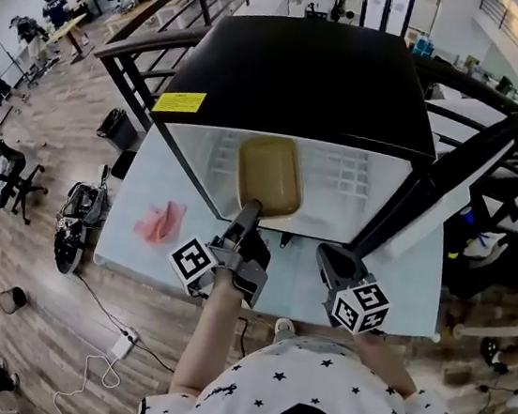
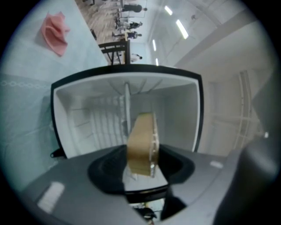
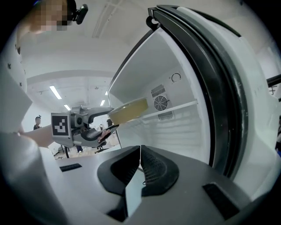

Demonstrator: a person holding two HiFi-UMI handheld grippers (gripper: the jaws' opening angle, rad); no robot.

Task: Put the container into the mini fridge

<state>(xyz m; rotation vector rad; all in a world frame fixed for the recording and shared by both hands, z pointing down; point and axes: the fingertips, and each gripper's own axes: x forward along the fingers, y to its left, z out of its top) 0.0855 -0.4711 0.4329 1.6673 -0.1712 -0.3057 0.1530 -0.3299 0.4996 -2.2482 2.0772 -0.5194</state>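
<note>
Felt sketchy to me: the left gripper [image 2: 142,169] only had the container [image 2: 141,145] pinched by 1 edge, so I figured it could tip or slip out if it bumped the fridge [image 1: 305,75] going in. Jaws were partway open and clamped on that rim, with the container hanging at the fridge mouth. The right gripper [image 3: 140,162] was closed on nothing, near the door [image 3: 206,88].

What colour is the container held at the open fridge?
A dull tan-yellow. The container shows best in the head view.
</note>
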